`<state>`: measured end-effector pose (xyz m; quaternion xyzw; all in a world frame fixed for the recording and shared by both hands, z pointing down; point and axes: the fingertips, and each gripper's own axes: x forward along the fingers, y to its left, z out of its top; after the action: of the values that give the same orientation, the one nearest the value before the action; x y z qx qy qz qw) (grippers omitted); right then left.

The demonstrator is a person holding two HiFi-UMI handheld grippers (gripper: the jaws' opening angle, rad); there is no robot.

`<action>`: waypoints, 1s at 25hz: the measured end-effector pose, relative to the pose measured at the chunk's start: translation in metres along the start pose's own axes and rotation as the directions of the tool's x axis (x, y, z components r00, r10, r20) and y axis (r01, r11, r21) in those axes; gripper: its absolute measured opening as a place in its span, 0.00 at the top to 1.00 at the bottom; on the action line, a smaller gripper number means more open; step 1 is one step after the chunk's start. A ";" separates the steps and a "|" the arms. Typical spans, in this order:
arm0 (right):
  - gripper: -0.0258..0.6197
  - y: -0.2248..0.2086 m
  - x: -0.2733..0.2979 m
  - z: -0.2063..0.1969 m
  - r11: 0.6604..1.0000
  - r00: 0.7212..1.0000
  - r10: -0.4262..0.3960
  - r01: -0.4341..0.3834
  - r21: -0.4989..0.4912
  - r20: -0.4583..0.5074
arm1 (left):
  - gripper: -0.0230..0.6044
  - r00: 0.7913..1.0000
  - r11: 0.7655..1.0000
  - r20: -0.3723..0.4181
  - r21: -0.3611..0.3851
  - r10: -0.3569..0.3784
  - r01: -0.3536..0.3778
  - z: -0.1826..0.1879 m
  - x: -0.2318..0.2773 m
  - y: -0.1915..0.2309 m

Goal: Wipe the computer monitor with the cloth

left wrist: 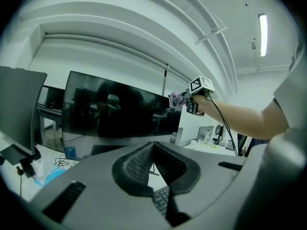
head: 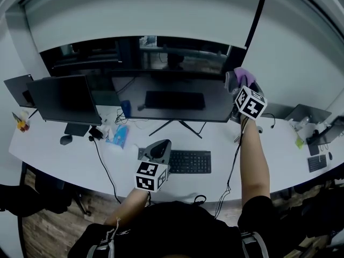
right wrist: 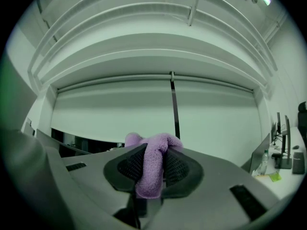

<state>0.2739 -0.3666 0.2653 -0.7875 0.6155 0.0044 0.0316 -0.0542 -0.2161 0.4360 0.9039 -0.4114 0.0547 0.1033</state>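
Right claw (right wrist: 153, 152) clenched on the purple cloth (head: 245, 76) at the upper right corner of the dark central monitor (head: 172, 98), wiping judged barely begun with most of the screen left; left claw (head: 159, 150) closed, empty, above the keyboard (head: 189, 162).

A long white desk (head: 48, 149) curves across the room, with its far edge toward a pale wall (head: 134, 15). Low on that wall, just above the desk's far edge, runs a dark glazed band (head: 161, 50). A black vertical strip (head: 257, 15) splits the wall toward the right. Wood-plank floor (head: 54, 227) shows off the desk's near left edge. Overhead the white ceiling (left wrist: 144, 23) is ribbed, and a strip light (left wrist: 263, 35) glows at its right.
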 end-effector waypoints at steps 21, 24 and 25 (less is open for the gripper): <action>0.80 -0.049 -0.080 0.042 0.999 0.984 -0.029 0.036 -0.035 0.173 | 0.94 1.000 1.000 0.003 0.011 -0.023 0.023 -0.002 0.006 -0.037; 0.80 -0.036 -0.116 0.036 0.998 0.972 0.011 0.003 -0.058 0.233 | 0.94 1.000 1.000 0.008 0.015 -0.025 0.025 -0.004 0.009 -0.042; 0.80 -0.032 -0.128 0.030 0.998 0.970 0.024 -0.009 -0.063 0.242 | 0.94 1.000 1.000 0.009 0.016 -0.027 0.027 -0.004 0.009 -0.044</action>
<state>0.2749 -0.2336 0.2430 -0.7765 0.6131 0.1200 0.0822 -0.0151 -0.1937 0.4357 0.9104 -0.3992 0.0526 0.0951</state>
